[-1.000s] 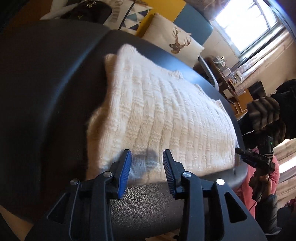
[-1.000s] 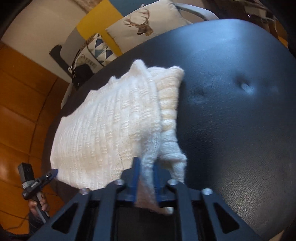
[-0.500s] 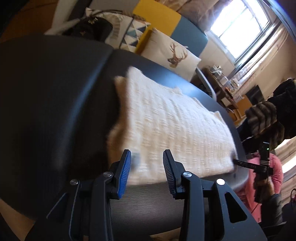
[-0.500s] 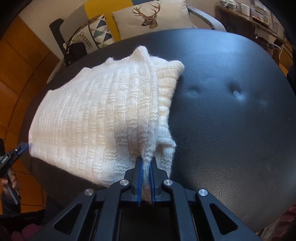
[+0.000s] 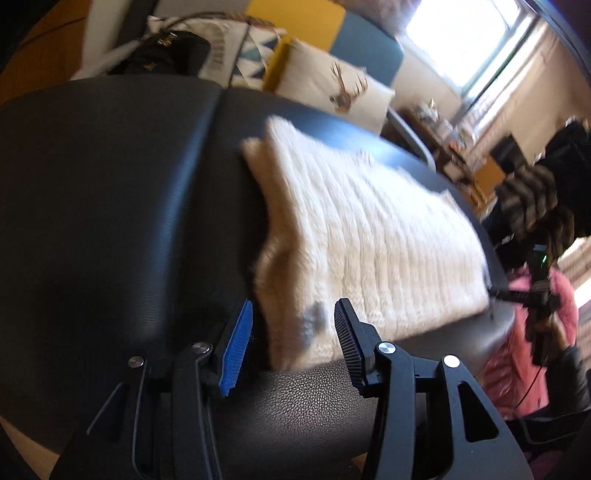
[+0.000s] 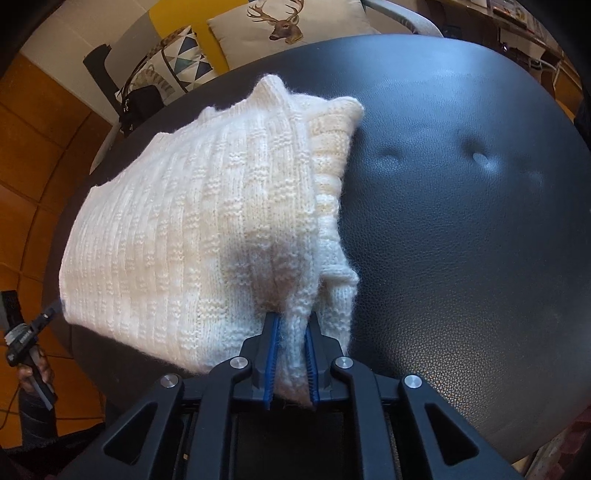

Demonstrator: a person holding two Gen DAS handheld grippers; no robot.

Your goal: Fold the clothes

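A cream knitted sweater (image 5: 369,236) lies folded on a black leather surface (image 5: 110,206). My left gripper (image 5: 293,314) is open at the sweater's near left corner, and the corner's edge shows between its fingers. My right gripper (image 6: 291,321) is shut on the sweater (image 6: 192,229) at its near right edge, where a thick fold bulges between the blue pads (image 6: 272,350). The ribbed hem (image 6: 332,155) runs along the right side. Each view shows the other gripper at the sweater's far end: the right gripper (image 5: 528,295) and the left gripper (image 6: 33,325).
The black leather surface (image 6: 461,240) has tufted dimples right of the sweater. Behind it are a deer cushion (image 6: 284,26), a patterned cushion (image 6: 181,51) and a black bag (image 5: 166,51). A person's pink sleeve (image 5: 517,369) is at the right. Orange floor (image 6: 29,155) lies to the left.
The left gripper has shifted along the near edge, so the sweater's left corner now sits between its open fingers. The right gripper still clamps the fold, which has settled lower.
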